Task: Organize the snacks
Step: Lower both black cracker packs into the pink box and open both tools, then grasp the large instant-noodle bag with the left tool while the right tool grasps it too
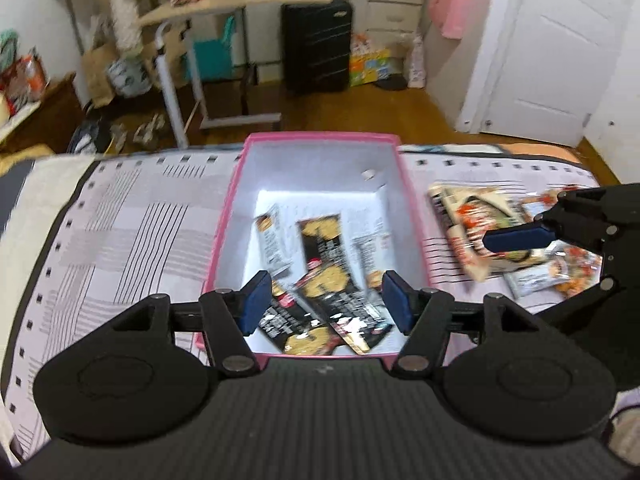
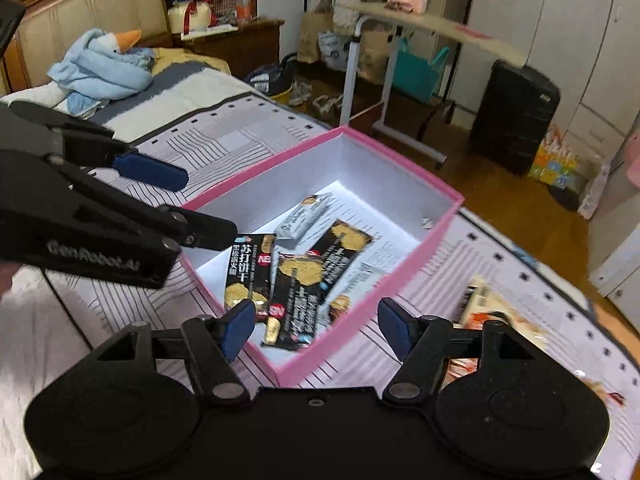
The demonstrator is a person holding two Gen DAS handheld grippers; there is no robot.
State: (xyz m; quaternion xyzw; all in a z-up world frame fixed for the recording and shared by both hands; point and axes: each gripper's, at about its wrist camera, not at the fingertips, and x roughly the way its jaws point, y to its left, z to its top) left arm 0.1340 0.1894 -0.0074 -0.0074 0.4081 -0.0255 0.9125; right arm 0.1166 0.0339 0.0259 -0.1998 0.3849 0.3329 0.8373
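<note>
A pink box [image 1: 228, 216] with a white inside stands open on the striped bedspread; it also shows in the right wrist view [image 2: 404, 280]. Inside lie several black biscuit packets [image 1: 326, 276] [image 2: 298, 292] and a white packet [image 2: 302, 216]. My left gripper [image 1: 326, 300] is open and empty over the box's near end. My right gripper [image 2: 316, 326] is open and empty above the box's near right corner. More snack packets [image 1: 476, 220] lie on the bed right of the box, under the right gripper's finger [image 1: 516, 238].
A black suitcase [image 1: 318, 46] and a rolling side table [image 1: 224, 8] stand on the wood floor beyond the bed. A blue goose plush [image 2: 106, 66] lies at the headboard. A white door [image 1: 560, 48] is at the far right.
</note>
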